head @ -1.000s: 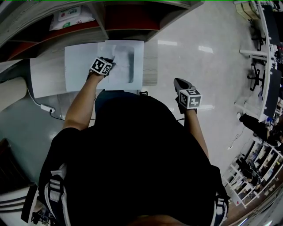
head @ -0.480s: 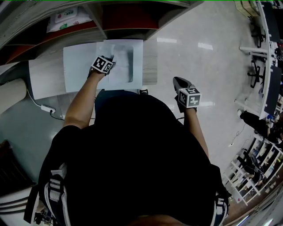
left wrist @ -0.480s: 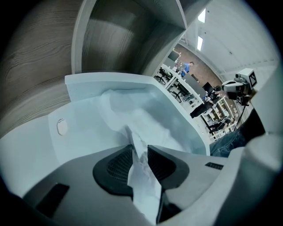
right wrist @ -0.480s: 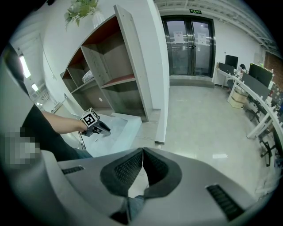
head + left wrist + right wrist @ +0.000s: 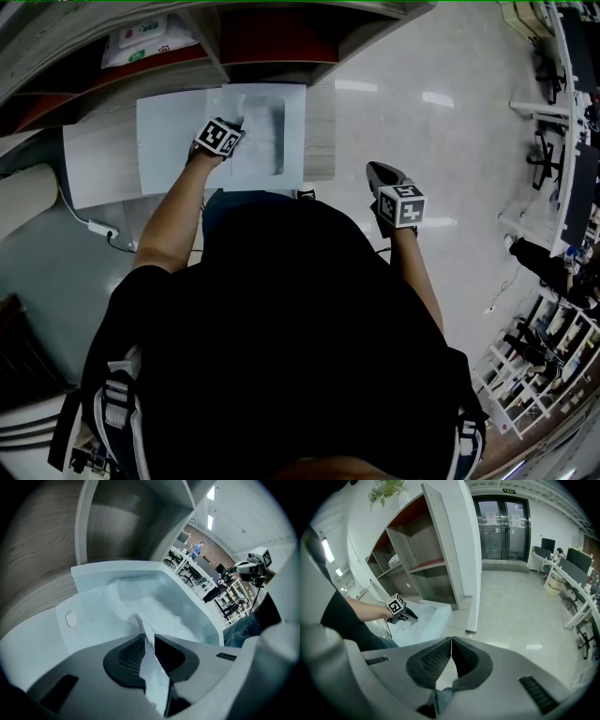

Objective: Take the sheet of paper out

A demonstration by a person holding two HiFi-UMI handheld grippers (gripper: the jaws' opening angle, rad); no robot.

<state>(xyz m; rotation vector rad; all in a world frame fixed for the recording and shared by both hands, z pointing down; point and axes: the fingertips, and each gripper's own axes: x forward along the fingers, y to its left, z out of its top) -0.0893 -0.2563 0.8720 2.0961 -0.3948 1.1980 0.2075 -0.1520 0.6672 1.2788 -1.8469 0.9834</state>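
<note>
**Left has the sheet pinched, pull-out not done**

Left gripper: we read the jaws as clamped on the sheet of paper. A thin white edge runs up between the pads and out past the tips. From there the sheet trails back into the white tray, and most of it looks to be lying inside, rumpled. The tray sits on the wood-grain table, under the open shelf unit.

Right gripper: jaws together with nothing between them. It is held over the floor, well apart from the tray, and has no part in the grab.

Status as we judge it: the grasp is done and extraction is barely started. What's left is to draw the sheet clear of the tray rim. The paper looks flimsy, so we'd watch for it tearing or slipping at the pinch.
</note>
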